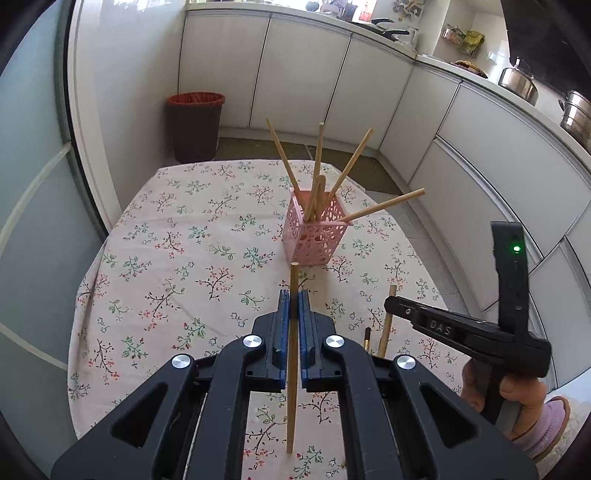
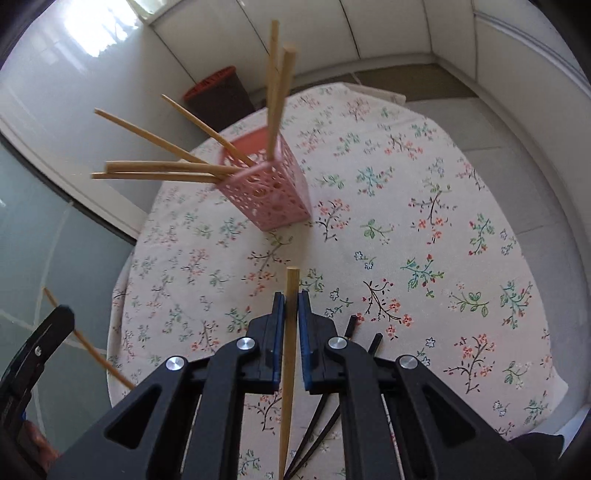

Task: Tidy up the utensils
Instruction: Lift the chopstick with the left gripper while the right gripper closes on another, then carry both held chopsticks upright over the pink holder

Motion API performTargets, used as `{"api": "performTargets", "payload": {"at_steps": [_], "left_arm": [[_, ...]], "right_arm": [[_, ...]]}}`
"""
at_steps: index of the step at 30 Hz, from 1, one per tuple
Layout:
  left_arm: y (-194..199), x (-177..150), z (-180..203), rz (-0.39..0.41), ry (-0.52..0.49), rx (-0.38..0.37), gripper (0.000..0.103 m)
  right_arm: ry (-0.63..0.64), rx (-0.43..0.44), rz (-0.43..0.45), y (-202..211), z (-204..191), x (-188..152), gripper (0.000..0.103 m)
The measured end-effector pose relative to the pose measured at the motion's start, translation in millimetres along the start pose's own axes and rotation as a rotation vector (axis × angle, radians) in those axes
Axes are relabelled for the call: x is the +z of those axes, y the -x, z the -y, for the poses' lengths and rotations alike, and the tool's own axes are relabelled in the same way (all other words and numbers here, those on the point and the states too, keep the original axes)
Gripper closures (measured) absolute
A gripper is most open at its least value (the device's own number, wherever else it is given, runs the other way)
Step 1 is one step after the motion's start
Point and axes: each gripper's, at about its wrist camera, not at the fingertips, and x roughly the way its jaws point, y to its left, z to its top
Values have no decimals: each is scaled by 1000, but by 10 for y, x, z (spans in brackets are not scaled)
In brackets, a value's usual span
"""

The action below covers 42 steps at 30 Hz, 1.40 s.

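Left gripper [image 1: 294, 308]: jaws clamp one wooden chopstick [image 1: 292, 354], lower centre.
Right gripper [image 2: 291, 308]: jaws clamp another bamboo chopstick [image 2: 287, 369].
Pink holder [image 1: 315, 232]: centre, on the table [image 1: 166, 258], several chopsticks inside.

home kitchen. white glossy base cabinets [image 1: 306, 74] run along the far wall and turn down the right side under a pale counter [image 1: 436, 61]. on the counter: black frying pan [image 1: 391, 31], steel kettle [image 1: 519, 79], steel pot [image 1: 576, 114] near the right edge. brown bin with red liner [image 1: 194, 123] on the tiled floor in the far-left corner. small table in a floral cloth [image 1: 177, 240], frosted glass sliding door [image 1: 33, 221] on the left
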Motion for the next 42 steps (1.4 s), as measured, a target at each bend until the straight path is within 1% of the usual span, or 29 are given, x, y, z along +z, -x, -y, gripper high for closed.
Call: {"api": "performTargets", "payload": {"at_steps": [4,8,13,20,24,27,30,34,38,42], "left_arm": [[181,14,72,21,-16,-15,99],[308,45,149,32,-28,-27,99],[497,164,298,63,-74,-26,99],[792,520,467,126,-124,-31,99],[926,784,552,171,-149,-49,99],[1033,963,635,215,-171,-55,99],[1069,1139,703,251,-180,-64,99],[1008,1376,790,286,-188,-80,99],[827,1600,817,314,-187,-80,99],[516,1756,774,303,-169,-64,99]], "right_arm": [[66,31,80,436,-154,-60,95],[98,51,120,757,-234,-91,96],[112,81,171,1127,-294,-11,96],[156,118,287,1733,-471,330,96],[182,117,388,2113,-607,624,96],[202,103,460,2296,-705,862,96],[209,87,518,2375,-782,1107,96],[220,52,576,2330,-863,1360,96],[249,11,592,2077,-911,1577,96],[261,-11,576,1715,-889,1715,96]]}}
